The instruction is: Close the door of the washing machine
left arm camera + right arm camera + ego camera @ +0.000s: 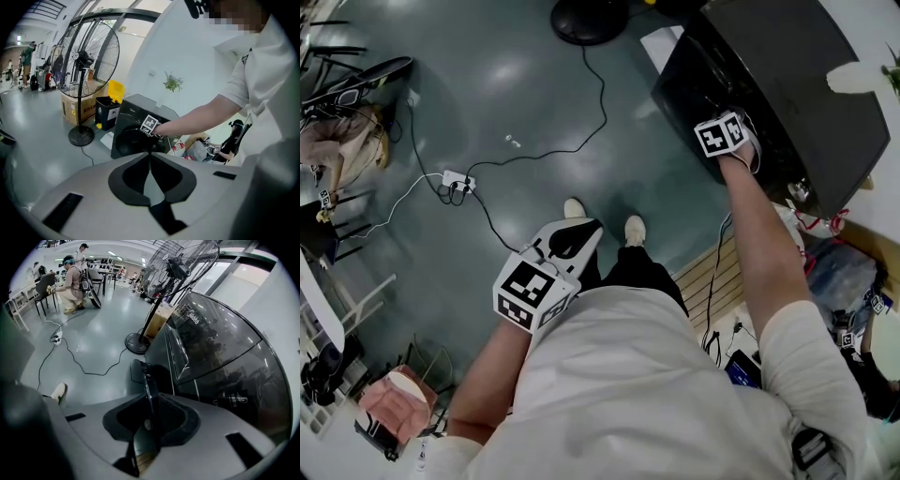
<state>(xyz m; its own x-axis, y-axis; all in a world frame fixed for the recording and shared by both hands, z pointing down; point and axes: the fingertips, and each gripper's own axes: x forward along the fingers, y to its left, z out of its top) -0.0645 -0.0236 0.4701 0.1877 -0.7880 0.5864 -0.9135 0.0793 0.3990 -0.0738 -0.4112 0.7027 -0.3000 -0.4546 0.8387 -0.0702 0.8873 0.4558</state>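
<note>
door [140, 373] edge pinched between jaws of right gripper [151, 401].

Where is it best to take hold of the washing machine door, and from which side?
Probably its thin free edge: the door stands open, edge-on to the right gripper, slim enough to fit between the jaws. Come from the front of the washing machine.

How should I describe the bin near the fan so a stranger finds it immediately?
Find the dark washing machine by the white wall. Between it and a brown cardboard box, behind the standing fan, stands a black bin. Only the bin has a raised yellow lid.
</note>
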